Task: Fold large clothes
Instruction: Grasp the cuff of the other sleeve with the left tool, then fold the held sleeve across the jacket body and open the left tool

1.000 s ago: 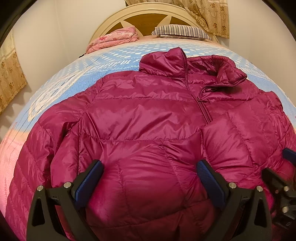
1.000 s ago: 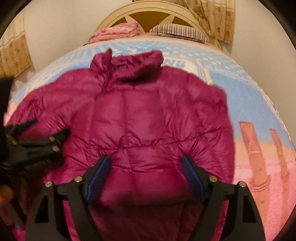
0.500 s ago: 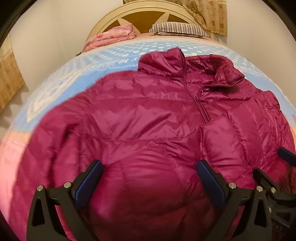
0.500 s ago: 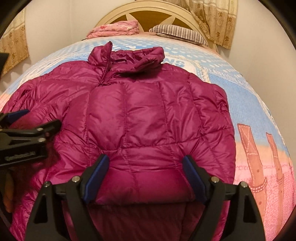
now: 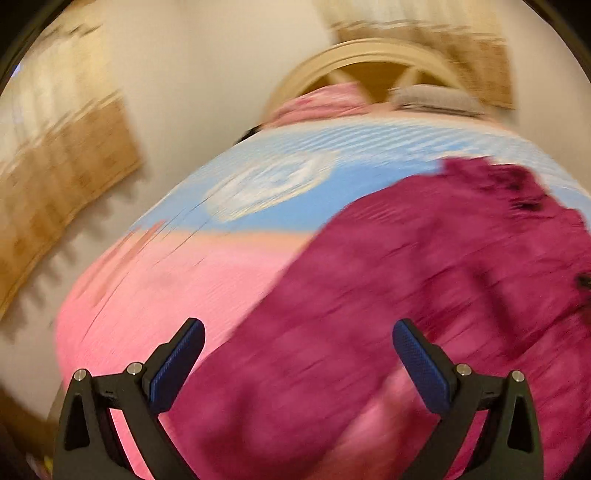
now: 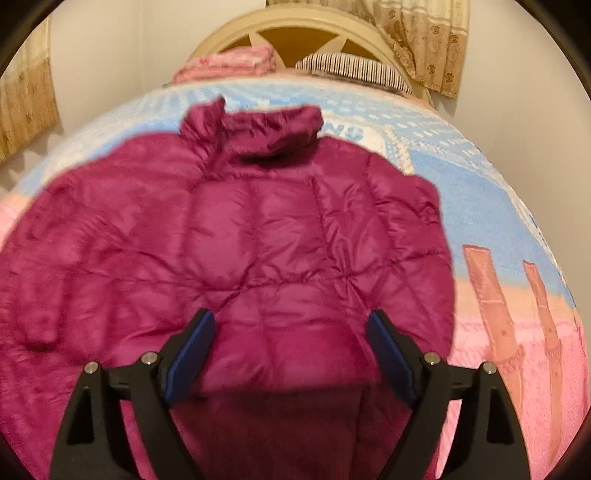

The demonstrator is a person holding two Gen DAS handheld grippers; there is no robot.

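Note:
A magenta quilted puffer jacket point(image 6: 258, 243) lies spread front-up on the bed, collar toward the headboard. In the right wrist view my right gripper point(image 6: 290, 354) is open and empty, above the jacket's lower front. The left wrist view is motion-blurred: the jacket point(image 5: 424, 295) fills its right half, and my left gripper point(image 5: 299, 365) is open and empty over the jacket's left edge, where it meets the pink part of the bedspread.
The bed has a blue, white and pink bedspread point(image 6: 480, 206). A folded pink blanket point(image 6: 229, 62) and a striped pillow point(image 6: 351, 68) lie by the cream headboard point(image 6: 295, 26). Curtains point(image 6: 428, 40) hang at both sides. The bed's left edge point(image 5: 70, 295) drops off.
My left gripper has swung quickly to the left, off the jacket's middle toward its left edge. It has left the right wrist view. The right gripper has barely moved.

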